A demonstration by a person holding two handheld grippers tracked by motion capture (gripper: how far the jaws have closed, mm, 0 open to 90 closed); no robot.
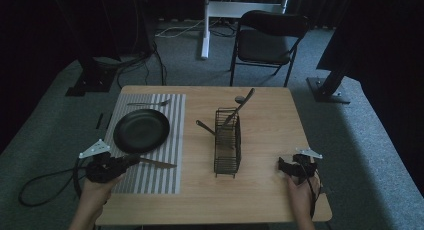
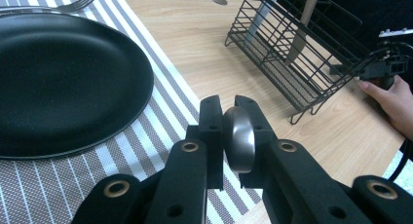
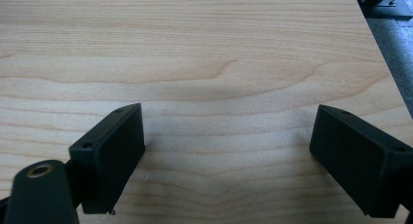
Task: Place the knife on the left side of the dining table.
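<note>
Two grippers work over a light wooden table [image 1: 270,190] with a grey carpeted floor around it and a dark folding chair [image 1: 267,40] standing beyond its far edge. On the table's left part lies a grey-and-white striped placemat [image 1: 150,177], and a round black plate [image 1: 141,130] sits on its far half, with a fork [image 1: 150,103] lying on the mat just beyond the plate. Near the table's middle stands a black wire cutlery basket [image 1: 228,142], long and narrow, with utensil handles leaning out of its far end; in the left gripper view the same basket [image 2: 292,53] shows to the upper right. The left gripper [image 1: 131,161] is at the mat's near left, held in the person's left hand [image 1: 95,190], its jaws pressed on the handle of a table knife [image 1: 157,163] whose blade points right across the stripes, just on the near side of the plate; in the left gripper view the rounded metal end of the handle is pinched between the two black jaws. The right gripper [image 3: 226,160] is low over bare wood at the table's near right, jaws spread wide with nothing between them.
</note>
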